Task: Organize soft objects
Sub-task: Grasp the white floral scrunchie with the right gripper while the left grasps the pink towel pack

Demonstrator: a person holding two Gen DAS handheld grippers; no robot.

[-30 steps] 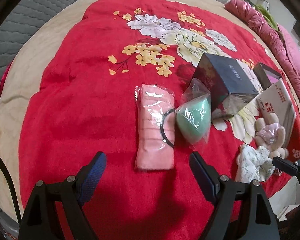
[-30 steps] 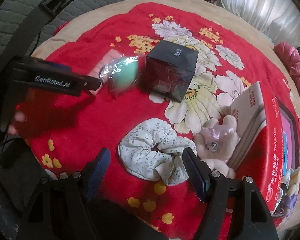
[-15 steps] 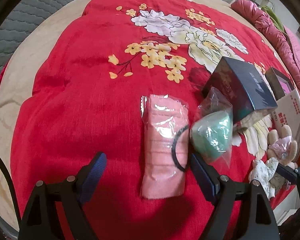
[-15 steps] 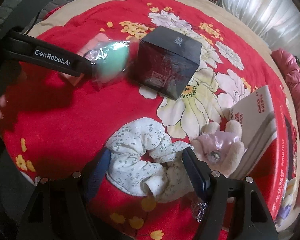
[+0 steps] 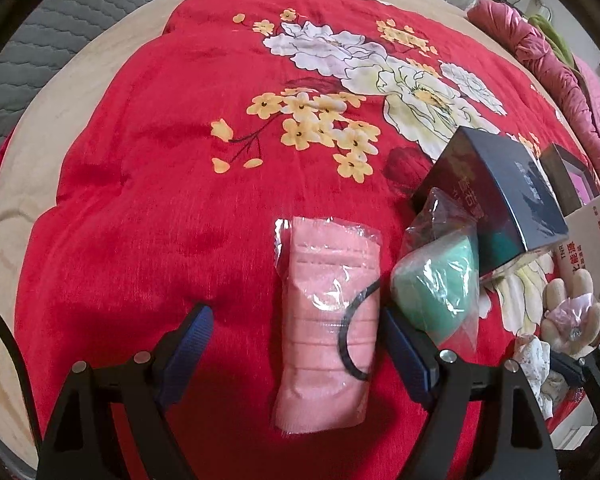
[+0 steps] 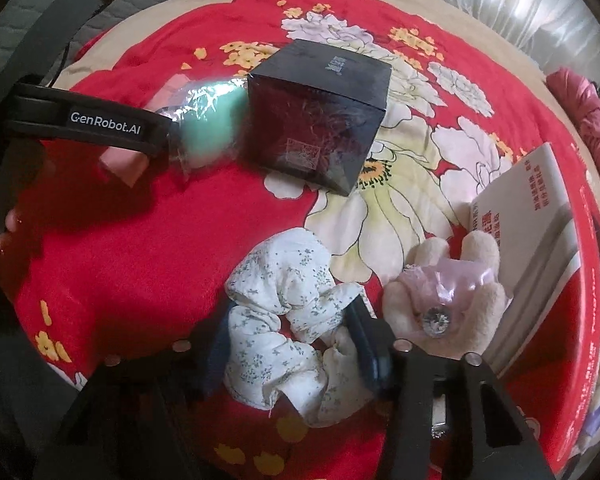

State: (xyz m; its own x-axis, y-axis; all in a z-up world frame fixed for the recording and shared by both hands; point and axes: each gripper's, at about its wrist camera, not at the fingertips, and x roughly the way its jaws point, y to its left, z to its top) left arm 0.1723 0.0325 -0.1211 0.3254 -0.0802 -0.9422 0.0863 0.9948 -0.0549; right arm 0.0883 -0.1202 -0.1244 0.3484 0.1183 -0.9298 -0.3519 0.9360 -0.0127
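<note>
**Right gripper closing on the scrunchie, left gripper wide over the pink pack**

A red blanket [image 5: 148, 168] with a printed flower pattern carries everything. Near its near edge the right gripper [image 6: 290, 342] points steeply down at the white flowered scrunchie [image 6: 288, 316]; its jaws have just been closing, and both blue pads now press into the bunched cloth from either side, so it grips the scrunchie. Just right of it, touching or nearly so, lies a cream plush toy [image 6: 448, 300] with a pink bow and a gem, leaning against a book [image 6: 528, 216] at the blanket's right edge.

The left gripper [image 5: 294, 340] stands wide apart with nothing pinched. A pink cloth in a clear bag [image 5: 328, 304] lies between its pads on the blanket, closer to the right pad; whether that pad touches the bag cannot be told. A black hair tie [image 5: 350, 336] rests on the bag's right side. Just right of it sits a green sponge [image 5: 440, 284] in crinkled plastic, against a black box [image 5: 496, 192] towards the blanket's middle.
</note>
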